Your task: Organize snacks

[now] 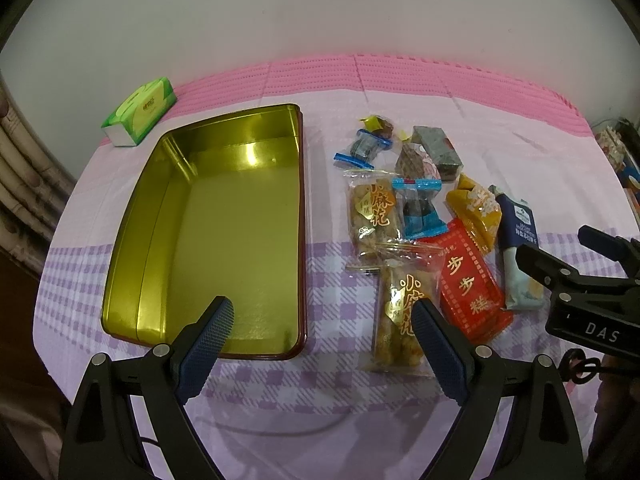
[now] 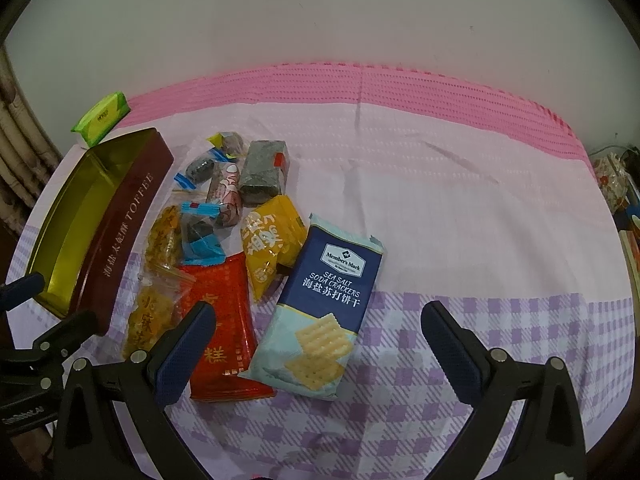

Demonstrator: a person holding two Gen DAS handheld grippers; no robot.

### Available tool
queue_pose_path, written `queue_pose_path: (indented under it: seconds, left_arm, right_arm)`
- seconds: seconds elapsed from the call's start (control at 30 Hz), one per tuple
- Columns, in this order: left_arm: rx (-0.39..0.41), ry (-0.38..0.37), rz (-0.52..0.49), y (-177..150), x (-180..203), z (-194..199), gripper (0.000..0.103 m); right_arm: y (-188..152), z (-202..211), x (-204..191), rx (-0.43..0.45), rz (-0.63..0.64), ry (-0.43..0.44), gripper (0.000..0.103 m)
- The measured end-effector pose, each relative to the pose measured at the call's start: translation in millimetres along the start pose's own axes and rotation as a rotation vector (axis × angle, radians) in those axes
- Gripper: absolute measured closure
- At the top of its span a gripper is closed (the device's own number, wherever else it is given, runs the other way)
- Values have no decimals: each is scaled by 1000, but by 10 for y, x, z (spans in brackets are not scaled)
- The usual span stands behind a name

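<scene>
The light is soft and a bit dim. The gold tin [image 1: 224, 216] shines with bright glare at its far end. Both pictures bend at the edges, with dark corners. Shadows are faint.

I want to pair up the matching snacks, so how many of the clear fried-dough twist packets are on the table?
2. One twist packet lies beside the tin, mid-pile; the other is nearer, against the red packet. More could hide under the pile.

Snack packets [image 1: 420, 216] lie heaped right of the tin [image 1: 208, 232]; tissue pack [image 1: 140, 110] behind.
</scene>
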State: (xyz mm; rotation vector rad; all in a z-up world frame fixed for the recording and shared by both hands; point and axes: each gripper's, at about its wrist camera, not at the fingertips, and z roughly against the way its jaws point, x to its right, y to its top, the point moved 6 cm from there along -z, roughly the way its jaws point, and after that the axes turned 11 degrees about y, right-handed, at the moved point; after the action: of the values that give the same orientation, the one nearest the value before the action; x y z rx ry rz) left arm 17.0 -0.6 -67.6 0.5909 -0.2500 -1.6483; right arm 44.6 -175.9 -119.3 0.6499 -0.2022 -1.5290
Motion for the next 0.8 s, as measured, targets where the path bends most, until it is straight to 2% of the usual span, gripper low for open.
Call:
queue_pose_path:
  seconds: [0.43,0.8]
  left_arm:
    - [48,-52,-8,117,-62,97,12]
    - [33,-88,-24,86,-59,73,12]
  right_arm:
    - [-33,-104,129,-35,-41,-23,5]
    - [-28,-333,212,-98,-78,-34,21]
